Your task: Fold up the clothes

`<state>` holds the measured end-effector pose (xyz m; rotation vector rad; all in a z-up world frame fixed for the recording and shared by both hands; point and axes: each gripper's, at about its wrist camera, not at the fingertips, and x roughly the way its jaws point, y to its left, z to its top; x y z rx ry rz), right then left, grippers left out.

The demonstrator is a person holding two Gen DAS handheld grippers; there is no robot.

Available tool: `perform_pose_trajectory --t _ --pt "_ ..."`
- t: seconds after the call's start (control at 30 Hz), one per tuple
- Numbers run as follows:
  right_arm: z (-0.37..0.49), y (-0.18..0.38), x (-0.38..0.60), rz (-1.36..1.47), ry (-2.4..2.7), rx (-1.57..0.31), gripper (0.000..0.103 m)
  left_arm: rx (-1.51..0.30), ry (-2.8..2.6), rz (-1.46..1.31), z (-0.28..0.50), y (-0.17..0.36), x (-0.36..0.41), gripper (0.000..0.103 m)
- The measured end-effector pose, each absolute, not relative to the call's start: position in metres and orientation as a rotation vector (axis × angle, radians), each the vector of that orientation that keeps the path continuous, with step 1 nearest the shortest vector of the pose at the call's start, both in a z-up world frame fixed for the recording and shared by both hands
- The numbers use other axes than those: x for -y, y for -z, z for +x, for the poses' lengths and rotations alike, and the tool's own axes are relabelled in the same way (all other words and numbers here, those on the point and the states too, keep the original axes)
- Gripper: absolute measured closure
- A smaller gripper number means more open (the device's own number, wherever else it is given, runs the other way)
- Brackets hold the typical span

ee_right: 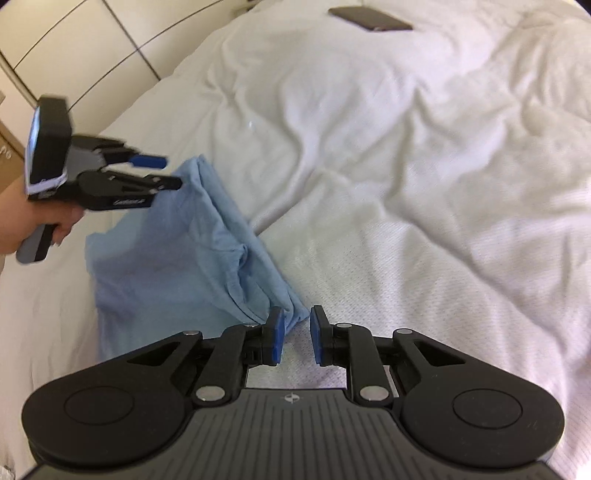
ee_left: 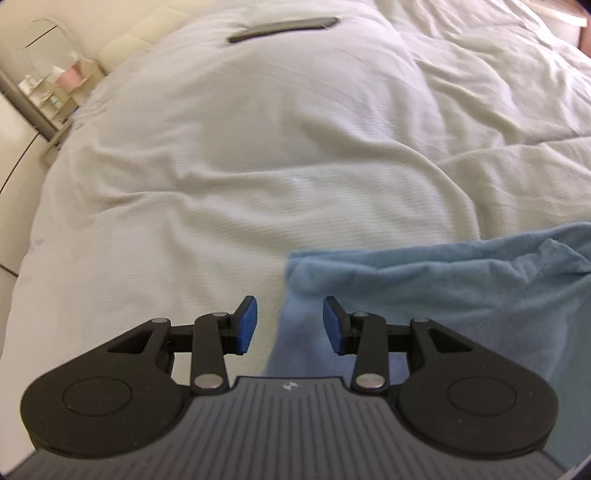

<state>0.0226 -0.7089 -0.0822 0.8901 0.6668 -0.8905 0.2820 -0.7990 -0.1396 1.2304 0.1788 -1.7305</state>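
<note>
A light blue garment lies folded on the white bed cover; it also shows in the left wrist view. My left gripper is open, its jaws apart above the garment's left edge, holding nothing. In the right wrist view the left gripper hangs over the garment's far corner. My right gripper is open, with a narrow gap between the pads, and the garment's near corner lies just ahead of them.
A dark phone lies flat at the far end of the bed; it also shows in the left wrist view. Cream cabinet doors stand past the bed's left side. A shelf with small items stands far left.
</note>
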Motion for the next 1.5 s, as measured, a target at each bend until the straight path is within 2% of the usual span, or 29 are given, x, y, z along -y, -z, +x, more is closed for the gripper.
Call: perform_pose_trajectory --t 0.2,0.33,0.57,0.77,1.03,1.2,1.27,1.3,1.33,1.43,1.5 --pt "0.059 0.073 0.694 0.864 0.757 -0.662 0.077 -0.197 1.658 1.247 0.327 0.125 0.747 0.068" --pt "0.087 0.079 0.687 0.843 0.697 -0.692 0.067 -0.222 1.611 1.305 0.358 0.132 0.705 0.068" --pt "0.084 0.102 0.682 0.866 0.823 -0.754 0.066 -0.236 1.61 1.291 0.381 0.138 0.658 0.068" --pt "0.104 0.082 0.65 0.814 0.761 -0.723 0.064 -0.257 1.662 1.186 0.365 0.157 0.669 0.068" --pt "0.132 0.093 0.618 0.79 0.717 -0.764 0.066 -0.368 1.583 1.156 0.388 0.189 0.693 0.066" --pt "0.14 0.089 0.599 0.718 0.754 -0.826 0.063 -0.175 1.629 1.236 0.393 0.166 0.666 0.066" --pt "0.156 0.074 0.583 0.555 0.753 -0.87 0.052 -0.035 1.665 1.297 0.392 0.16 0.648 0.062" --pt "0.165 0.068 0.574 0.48 0.749 -0.892 0.044 0.026 1.692 1.329 0.39 0.16 0.639 0.058" --pt "0.175 0.065 0.566 0.409 0.742 -0.916 0.04 0.086 1.72 1.36 0.388 0.16 0.63 0.053" --pt "0.211 0.077 0.549 0.236 0.705 -1.0 0.041 0.261 1.801 1.445 0.377 0.17 0.605 0.045" --pt "0.232 0.093 0.54 0.122 0.701 -1.04 0.045 0.348 1.838 1.472 0.368 0.182 0.595 0.042"
